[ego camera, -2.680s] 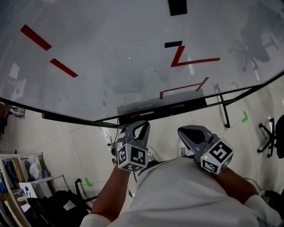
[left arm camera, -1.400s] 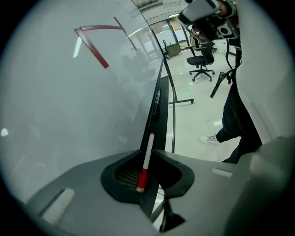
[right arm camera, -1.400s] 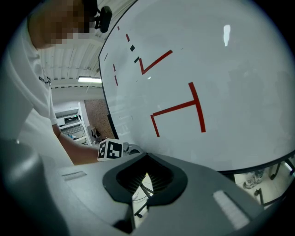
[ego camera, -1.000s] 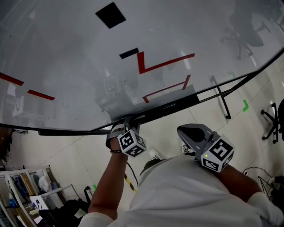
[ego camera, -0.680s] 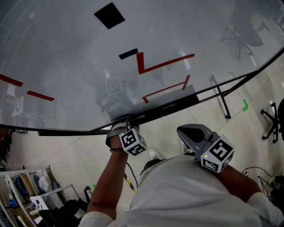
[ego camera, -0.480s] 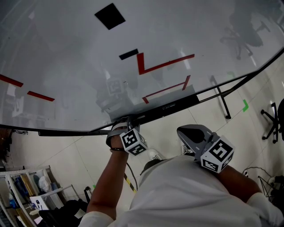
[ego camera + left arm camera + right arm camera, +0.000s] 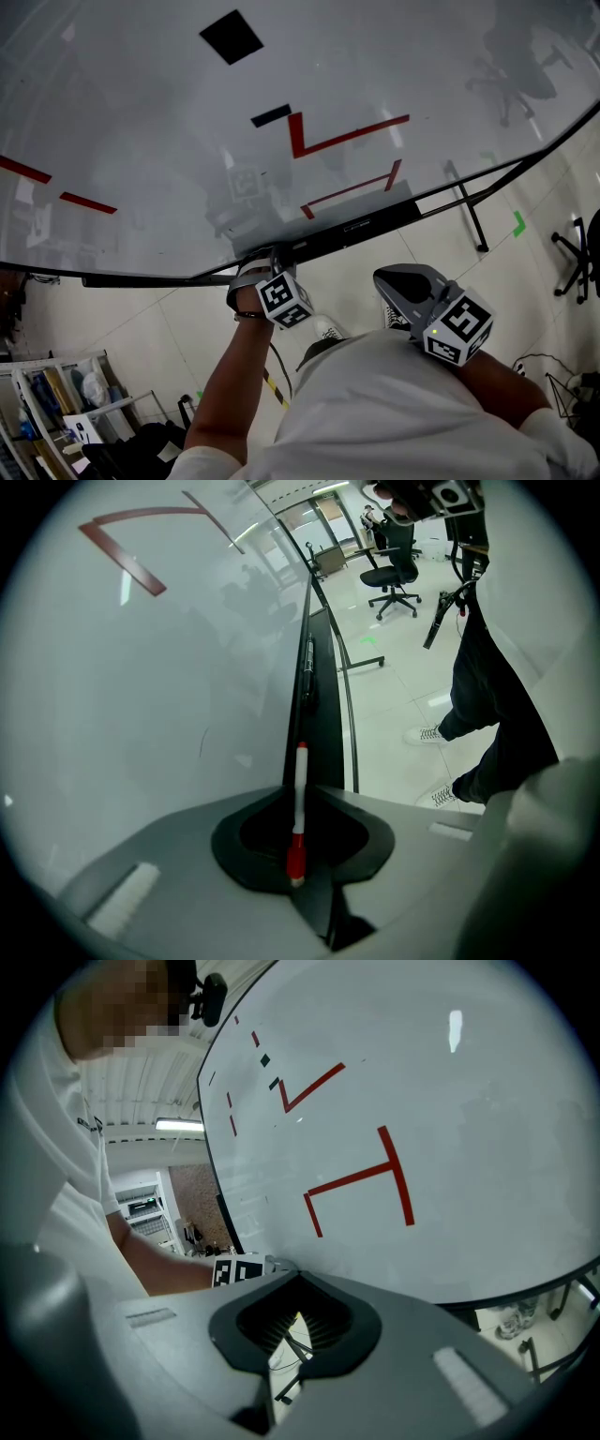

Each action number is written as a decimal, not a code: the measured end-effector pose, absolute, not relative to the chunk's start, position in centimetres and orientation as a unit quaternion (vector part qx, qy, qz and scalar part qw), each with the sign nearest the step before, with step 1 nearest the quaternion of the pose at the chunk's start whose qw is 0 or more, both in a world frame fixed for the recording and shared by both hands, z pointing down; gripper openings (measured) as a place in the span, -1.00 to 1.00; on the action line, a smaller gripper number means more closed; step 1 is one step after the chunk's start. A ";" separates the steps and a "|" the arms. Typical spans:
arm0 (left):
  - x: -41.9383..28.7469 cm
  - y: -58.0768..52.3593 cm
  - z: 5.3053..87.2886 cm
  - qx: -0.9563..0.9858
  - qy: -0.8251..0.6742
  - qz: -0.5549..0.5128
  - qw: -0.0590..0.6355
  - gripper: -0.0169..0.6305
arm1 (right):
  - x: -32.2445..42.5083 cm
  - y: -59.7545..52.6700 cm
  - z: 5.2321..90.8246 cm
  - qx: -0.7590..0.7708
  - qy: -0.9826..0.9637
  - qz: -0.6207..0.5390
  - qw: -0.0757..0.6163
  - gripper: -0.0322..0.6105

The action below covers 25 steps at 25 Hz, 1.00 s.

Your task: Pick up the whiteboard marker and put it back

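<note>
Left claw [image 7: 273, 253] is at the black tray [image 7: 349, 228] along the whiteboard's [image 7: 169, 131] bottom edge. It is closed on the marker [image 7: 300, 794]. In the left gripper view the grip sits on the red end only, and the white body sticks out far along the tray line. I can't tell if the body touches the tray or hangs just over it. The marker is too small to pick out in the head view.

Right claw [image 7: 405, 279] is closed on nothing and held near the body, well apart from the tray.

Probably the pick or the set-down at the tray.
- Keep the marker parallel to the tray.
- An end grip lets the far tip droop or swing, so move slowly and level.
- For the put-back, seat the whole body in the tray before opening, or it could roll off the near lip.
</note>
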<state>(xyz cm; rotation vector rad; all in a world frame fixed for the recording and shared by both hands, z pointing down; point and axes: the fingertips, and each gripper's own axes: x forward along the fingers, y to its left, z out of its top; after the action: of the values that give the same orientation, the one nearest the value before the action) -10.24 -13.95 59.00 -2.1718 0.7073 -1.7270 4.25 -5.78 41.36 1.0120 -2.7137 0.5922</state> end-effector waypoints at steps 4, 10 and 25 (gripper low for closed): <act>-10.2 -13.7 59.1 -0.757 0.242 -0.595 0.122 -0.78 | 4.4 -5.8 41.4 0.342 -0.914 0.200 0.093 -0.89; -10.2 -13.1 58.5 -0.764 0.257 -0.582 0.111 -0.78 | 4.2 -5.6 41.4 0.338 -0.914 0.202 0.093 -0.89; -9.7 -11.3 50.8 -0.854 0.356 -0.379 -0.033 -0.78 | 2.7 -5.6 41.5 0.315 -0.921 0.207 0.095 -0.89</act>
<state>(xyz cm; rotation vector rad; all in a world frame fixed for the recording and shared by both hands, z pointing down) -9.72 -11.28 50.82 -2.7405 1.1414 -1.2160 2.68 -5.64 41.45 0.9347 -2.7300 0.6145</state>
